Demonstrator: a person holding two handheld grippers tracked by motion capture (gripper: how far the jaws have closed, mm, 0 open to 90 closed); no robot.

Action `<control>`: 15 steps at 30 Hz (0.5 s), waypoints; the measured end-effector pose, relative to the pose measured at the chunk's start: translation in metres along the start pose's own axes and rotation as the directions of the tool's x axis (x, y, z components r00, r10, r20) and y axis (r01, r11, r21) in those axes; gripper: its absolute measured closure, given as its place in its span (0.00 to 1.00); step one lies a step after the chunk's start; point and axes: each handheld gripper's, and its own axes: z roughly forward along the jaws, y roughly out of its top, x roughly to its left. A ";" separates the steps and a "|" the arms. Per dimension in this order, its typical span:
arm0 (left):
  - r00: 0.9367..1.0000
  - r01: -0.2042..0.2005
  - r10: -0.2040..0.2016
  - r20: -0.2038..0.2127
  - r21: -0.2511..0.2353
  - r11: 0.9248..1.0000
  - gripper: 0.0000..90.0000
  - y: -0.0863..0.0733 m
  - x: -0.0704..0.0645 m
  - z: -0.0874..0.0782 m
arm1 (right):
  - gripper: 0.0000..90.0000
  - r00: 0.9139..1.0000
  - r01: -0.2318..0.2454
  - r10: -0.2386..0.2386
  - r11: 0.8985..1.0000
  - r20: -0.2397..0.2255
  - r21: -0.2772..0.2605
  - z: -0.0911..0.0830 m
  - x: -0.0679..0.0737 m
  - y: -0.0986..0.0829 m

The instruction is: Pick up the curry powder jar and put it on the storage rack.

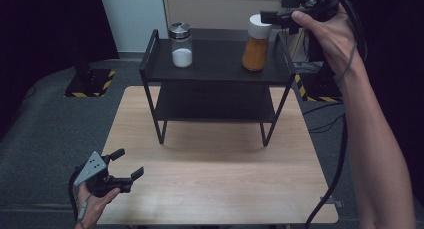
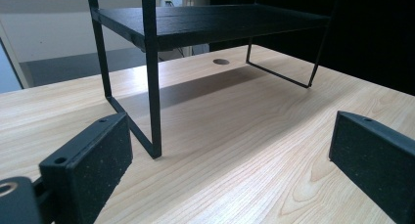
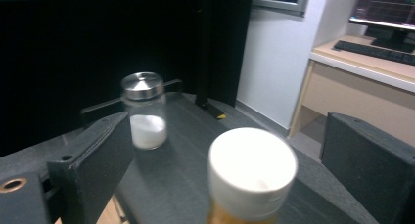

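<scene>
Orange spice jar stands upright on shelf, white cap up.

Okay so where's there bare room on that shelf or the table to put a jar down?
The top shelf is bare between the white-powder jar and the orange-powder jar. The lower shelf looks bare too. The table is open in front of the rack's legs. It is tightest at the right hand-held gripper, open around the orange jar's cap.
</scene>
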 end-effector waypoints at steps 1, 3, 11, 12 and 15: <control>1.000 -0.001 0.001 0.000 0.001 1.000 0.01 0.000 0.000 0.000 | 0.07 1.000 0.002 -0.003 1.000 -0.010 -0.006 -0.002 0.002 -0.003; 1.000 -0.002 0.002 0.001 0.002 1.000 0.01 0.000 0.000 0.000 | 0.07 1.000 0.014 -0.015 1.000 -0.024 -0.013 -0.007 0.006 -0.007; 1.000 -0.006 0.006 0.010 0.006 1.000 0.01 0.002 0.000 0.003 | 0.08 0.995 0.062 -0.064 0.998 -0.083 -0.028 -0.024 0.027 -0.026; 1.000 -0.007 0.007 0.012 0.005 1.000 0.01 0.002 0.001 0.004 | 0.08 0.994 0.067 -0.069 0.997 -0.089 -0.029 -0.026 0.030 -0.029; 1.000 -0.009 0.009 0.017 0.004 1.000 0.01 0.002 0.001 0.006 | 0.08 0.990 0.071 -0.075 0.997 -0.117 -0.038 -0.031 0.037 -0.040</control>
